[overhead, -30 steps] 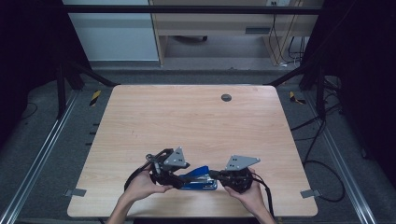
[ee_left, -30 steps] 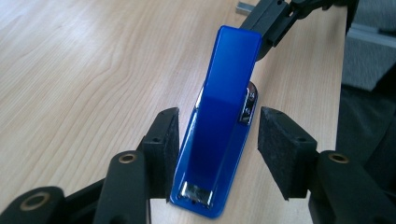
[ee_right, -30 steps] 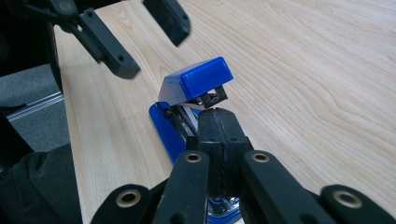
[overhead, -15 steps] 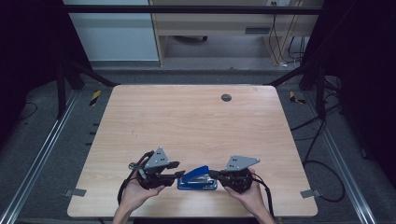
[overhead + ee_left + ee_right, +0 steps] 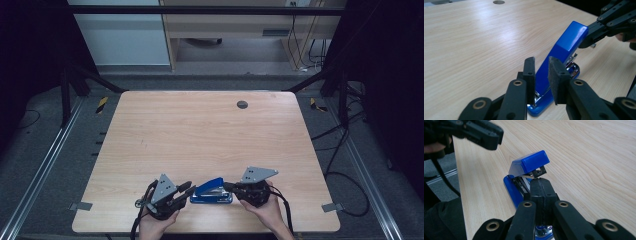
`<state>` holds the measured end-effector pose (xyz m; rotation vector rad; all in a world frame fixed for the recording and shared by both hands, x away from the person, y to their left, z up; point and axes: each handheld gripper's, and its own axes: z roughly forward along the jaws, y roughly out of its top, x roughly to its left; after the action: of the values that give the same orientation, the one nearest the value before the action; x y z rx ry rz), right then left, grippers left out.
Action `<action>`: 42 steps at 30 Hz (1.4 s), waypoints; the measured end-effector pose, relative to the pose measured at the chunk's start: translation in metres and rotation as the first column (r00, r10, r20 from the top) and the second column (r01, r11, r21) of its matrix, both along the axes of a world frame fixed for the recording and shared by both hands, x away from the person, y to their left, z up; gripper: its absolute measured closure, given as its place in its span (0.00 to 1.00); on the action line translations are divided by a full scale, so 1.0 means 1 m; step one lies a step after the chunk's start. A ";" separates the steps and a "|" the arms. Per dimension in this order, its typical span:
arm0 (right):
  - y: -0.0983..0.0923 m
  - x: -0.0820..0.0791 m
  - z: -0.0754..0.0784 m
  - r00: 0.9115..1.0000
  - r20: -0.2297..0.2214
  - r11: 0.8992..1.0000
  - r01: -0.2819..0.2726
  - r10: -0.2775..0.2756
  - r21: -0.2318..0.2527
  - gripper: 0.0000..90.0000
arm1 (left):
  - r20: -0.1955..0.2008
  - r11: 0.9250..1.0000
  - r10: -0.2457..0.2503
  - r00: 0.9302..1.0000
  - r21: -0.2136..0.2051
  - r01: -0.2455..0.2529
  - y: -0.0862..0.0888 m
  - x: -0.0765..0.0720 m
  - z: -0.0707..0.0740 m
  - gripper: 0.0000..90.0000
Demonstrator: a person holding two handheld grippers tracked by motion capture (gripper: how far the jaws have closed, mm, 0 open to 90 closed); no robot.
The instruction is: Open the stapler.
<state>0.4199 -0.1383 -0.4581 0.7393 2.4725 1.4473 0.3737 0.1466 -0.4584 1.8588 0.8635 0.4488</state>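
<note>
A pale wooden surface (image 5: 200,130) fills the middle of the high view; a blue stapler (image 5: 212,192) lies at lower centre, lid raised, between the left gripper (image 5: 181,192) and right gripper (image 5: 229,187). In the left gripper view, the jaws have just been closing around the stapler's hinge end, not yet pressing. In the right gripper view, the jaws are closed tight under the lifted lid.

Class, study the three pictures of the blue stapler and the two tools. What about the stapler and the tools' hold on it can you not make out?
- Right tool: its shut jaws cover the stapler part they pinch.
- Left tool: pads flank the stapler's hinge end; contact unclear, hidden by the jaws.
- High view: stapler too small to show staples.
- Stapler's base front: cut off by the bottom edge.
</note>
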 end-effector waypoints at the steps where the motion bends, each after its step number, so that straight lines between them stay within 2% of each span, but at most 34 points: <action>1: 0.000 0.000 0.000 1.000 -0.001 1.000 0.000 0.000 0.001 1.00 | 0.004 1.000 0.013 1.000 -0.004 -0.013 -0.002 -0.003 -0.003 0.89; 6: 0.000 0.000 -0.001 1.000 -0.005 1.000 0.001 -0.001 0.003 1.00 | 0.036 0.996 0.080 0.996 -0.037 -0.079 -0.015 -0.020 -0.021 0.91; 8: 0.001 0.000 -0.001 1.000 -0.007 1.000 -0.001 0.001 0.004 1.00 | 0.051 0.994 0.108 0.993 -0.029 -0.107 -0.026 -0.027 -0.031 0.94; 9: 0.001 0.000 -0.001 1.000 -0.007 1.000 -0.001 0.001 0.004 1.00 | 0.051 0.994 0.108 0.993 -0.029 -0.107 -0.026 -0.027 -0.031 0.95; 10: 0.001 0.000 -0.001 1.000 -0.007 1.000 0.000 0.000 0.004 1.00 | 0.047 0.993 0.112 0.993 -0.048 -0.110 -0.032 -0.029 -0.036 0.95; 11: 0.001 0.000 -0.001 1.000 -0.007 1.000 0.000 0.000 0.004 1.00 | 0.047 0.993 0.112 0.993 -0.048 -0.110 -0.032 -0.029 -0.036 0.96; 12: 0.001 0.000 -0.001 1.000 -0.007 1.000 -0.001 0.001 0.002 1.00 | 0.055 0.992 0.121 0.991 -0.052 -0.118 -0.041 -0.032 -0.040 0.97; 13: 0.001 0.000 -0.001 1.000 -0.007 1.000 -0.001 0.001 0.002 1.00 | 0.055 0.992 0.121 0.991 -0.052 -0.118 -0.041 -0.032 -0.040 0.97; 14: 0.001 0.000 -0.001 1.000 -0.007 1.000 -0.001 0.001 0.003 1.00 | 0.064 0.992 0.119 0.991 -0.041 -0.116 -0.049 -0.034 -0.044 0.98; 15: 0.001 0.000 -0.001 1.000 -0.007 1.000 -0.001 0.001 0.003 1.00 | 0.064 0.992 0.119 0.991 -0.041 -0.116 -0.049 -0.034 -0.044 0.99; 18: 0.001 0.001 -0.002 1.000 -0.008 1.000 0.000 0.000 0.008 1.00 | 0.044 0.995 0.099 0.994 -0.027 -0.098 -0.063 -0.032 -0.052 0.99; 20: 0.001 0.001 -0.002 1.000 -0.008 1.000 -0.001 0.001 0.010 1.00 | 0.051 0.995 0.103 0.993 -0.011 -0.103 -0.068 -0.031 -0.055 0.99; 24: 0.001 0.001 -0.002 1.000 -0.009 1.000 -0.003 0.003 0.012 1.00 | 0.046 0.993 0.116 0.992 -0.035 -0.115 -0.073 -0.028 -0.057 0.99; 27: 0.002 0.001 -0.003 1.000 -0.008 1.000 -0.002 0.002 0.008 1.00 | 0.047 0.992 0.124 0.991 -0.031 -0.123 -0.080 -0.025 -0.058 1.00; 36: 0.002 0.001 -0.002 1.000 -0.007 1.000 -0.003 0.003 0.004 1.00 | 0.030 0.993 0.122 0.992 -0.016 -0.121 -0.086 -0.019 -0.064 1.00; 42: 0.003 0.001 -0.003 1.000 0.001 1.000 -0.002 0.002 0.001 1.00 | 0.037 0.994 0.111 0.993 -0.018 -0.111 -0.089 -0.018 -0.066 0.99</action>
<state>0.4212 -0.1354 -0.4609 0.7357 2.4726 1.4496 0.3553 0.0579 -0.5240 1.7877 0.9456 0.5427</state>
